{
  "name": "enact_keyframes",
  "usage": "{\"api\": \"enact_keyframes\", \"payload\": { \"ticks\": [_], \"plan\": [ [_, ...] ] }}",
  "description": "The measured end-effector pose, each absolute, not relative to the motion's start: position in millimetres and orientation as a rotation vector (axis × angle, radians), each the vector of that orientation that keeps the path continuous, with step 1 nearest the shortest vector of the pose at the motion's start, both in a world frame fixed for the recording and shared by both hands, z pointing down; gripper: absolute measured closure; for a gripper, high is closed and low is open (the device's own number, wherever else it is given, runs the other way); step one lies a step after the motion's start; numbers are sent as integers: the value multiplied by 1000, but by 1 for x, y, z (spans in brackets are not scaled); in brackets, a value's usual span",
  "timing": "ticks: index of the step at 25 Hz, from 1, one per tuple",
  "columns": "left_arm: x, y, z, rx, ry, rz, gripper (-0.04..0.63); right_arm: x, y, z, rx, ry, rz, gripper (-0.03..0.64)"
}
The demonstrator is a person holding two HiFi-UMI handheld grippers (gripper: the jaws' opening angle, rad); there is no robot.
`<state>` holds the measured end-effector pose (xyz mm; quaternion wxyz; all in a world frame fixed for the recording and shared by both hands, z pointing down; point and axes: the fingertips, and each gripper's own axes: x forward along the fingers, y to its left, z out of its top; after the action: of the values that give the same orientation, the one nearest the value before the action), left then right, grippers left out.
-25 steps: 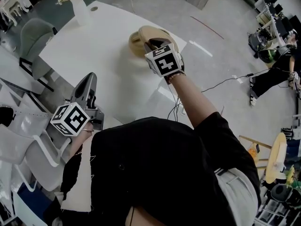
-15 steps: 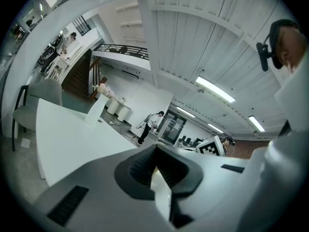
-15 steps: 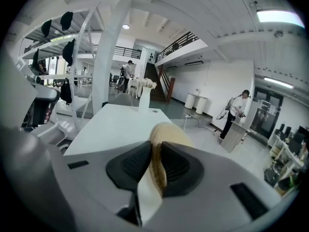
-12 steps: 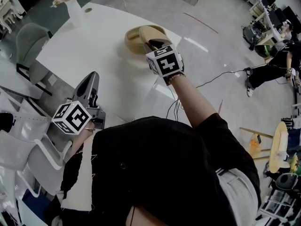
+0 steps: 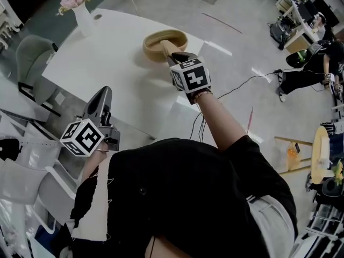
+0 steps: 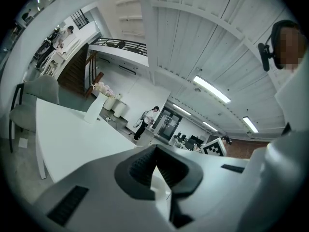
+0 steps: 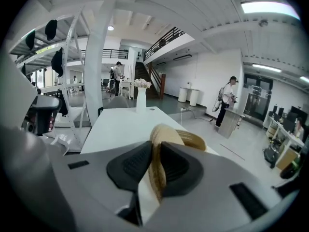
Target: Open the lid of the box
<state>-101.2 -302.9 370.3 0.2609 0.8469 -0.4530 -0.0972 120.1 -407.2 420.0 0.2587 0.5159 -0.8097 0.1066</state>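
Woven lid stands on edge, clamped in the right tool, whose jaws have just been closing. The box lies directly beyond it.

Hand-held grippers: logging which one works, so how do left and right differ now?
The right hand-held gripper grips the woven lid, its jaws having just been closing on it; the left hand-held gripper is shut, empty. The right is by the box; the left is at the table's near edge. Both carry marker cubes.
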Motion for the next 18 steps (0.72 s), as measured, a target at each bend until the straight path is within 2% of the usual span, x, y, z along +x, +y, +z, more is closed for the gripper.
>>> {"api": "enact_keyframes", "payload": {
  "ticks": [18],
  "plan": [
    [-104,-274,371,2339,-1066,-215,586,100,-321,412,1518,-2228,498,552]
  ]
}}
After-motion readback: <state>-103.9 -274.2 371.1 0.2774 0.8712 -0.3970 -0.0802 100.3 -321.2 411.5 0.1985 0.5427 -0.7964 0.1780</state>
